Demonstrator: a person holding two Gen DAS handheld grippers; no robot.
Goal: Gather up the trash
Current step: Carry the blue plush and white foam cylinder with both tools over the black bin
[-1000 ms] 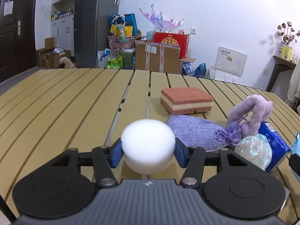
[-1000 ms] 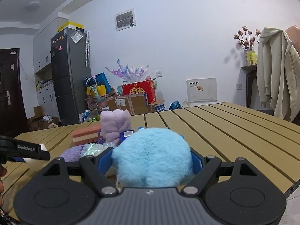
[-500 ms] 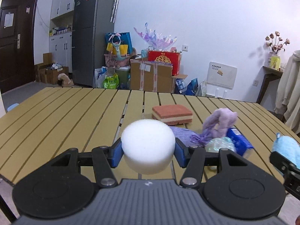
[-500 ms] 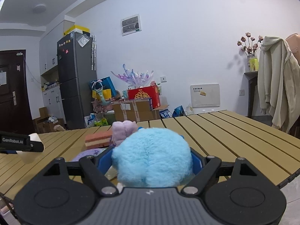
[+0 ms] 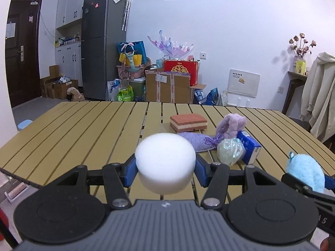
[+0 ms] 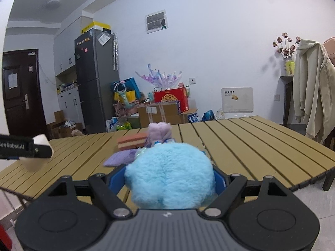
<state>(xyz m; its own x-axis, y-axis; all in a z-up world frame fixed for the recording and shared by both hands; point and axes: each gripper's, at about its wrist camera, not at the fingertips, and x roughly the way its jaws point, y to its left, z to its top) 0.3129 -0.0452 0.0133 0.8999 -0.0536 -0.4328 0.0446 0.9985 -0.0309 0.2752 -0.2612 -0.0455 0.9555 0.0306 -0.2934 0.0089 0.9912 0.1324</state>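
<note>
Above the near edge of the slatted tabletop [image 5: 83, 125], the left tool [image 5: 165, 165] clamps a white foam ball [image 5: 165, 161], the right tool [image 6: 169, 179] a fluffy blue pompom [image 6: 169, 177].

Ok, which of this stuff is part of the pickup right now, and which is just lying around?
In hand:
- white foam ball, clamped in the left gripper
- blue fluffy ball, clamped in the right gripper

Lying on the table:
- sponge block
- purple pouch
- purple plush toy
- shiny wrapped ball
- blue packet
</note>
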